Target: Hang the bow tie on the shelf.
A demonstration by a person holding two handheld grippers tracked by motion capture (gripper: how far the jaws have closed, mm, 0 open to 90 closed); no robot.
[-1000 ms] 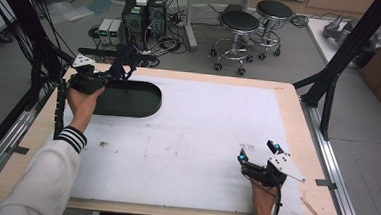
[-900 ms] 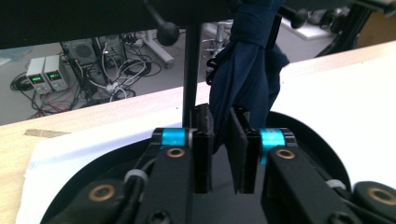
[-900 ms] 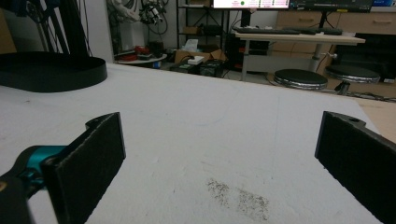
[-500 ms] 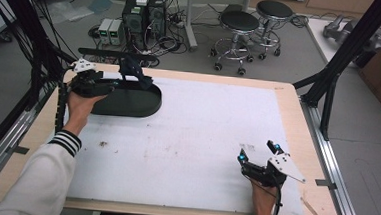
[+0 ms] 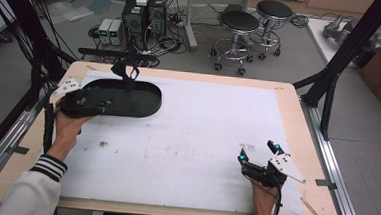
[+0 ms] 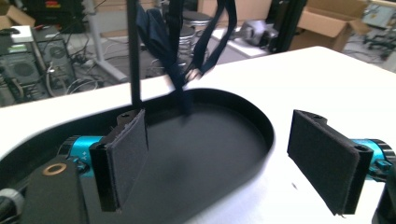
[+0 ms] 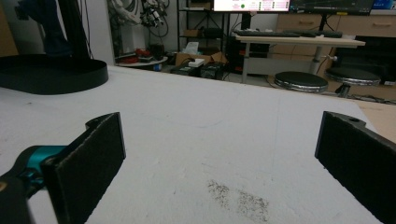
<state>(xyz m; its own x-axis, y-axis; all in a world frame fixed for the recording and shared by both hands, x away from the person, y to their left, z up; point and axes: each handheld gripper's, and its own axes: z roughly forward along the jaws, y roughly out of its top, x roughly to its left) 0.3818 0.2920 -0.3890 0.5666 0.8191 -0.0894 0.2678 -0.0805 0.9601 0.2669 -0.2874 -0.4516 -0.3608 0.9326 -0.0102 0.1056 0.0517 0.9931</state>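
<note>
I log: tray point(image 5: 143, 104) — black, oval, shallow, far-left on counter point(image 5: 201, 138); dark strap point(image 5: 125, 73) dangling over its far rim. My left tool point(image 6: 233, 158) wide above tray; right tool point(image 5: 260, 153) wide — near-right.

black oval tray point(image 5: 143, 104) on white table point(image 5: 201, 143); two stools point(image 5: 254, 21) beyond

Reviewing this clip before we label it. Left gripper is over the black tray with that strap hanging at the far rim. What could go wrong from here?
1. The dark strap hangs over the black tray at its far rim; the open left gripper sits short of it, so a close here would likely catch nothing.
2. The left gripper is low over the tray; pushing forward could nudge the tray across the white mat.
3. The right gripper rests open near the table's front edge, too far away to steady anything.
</note>
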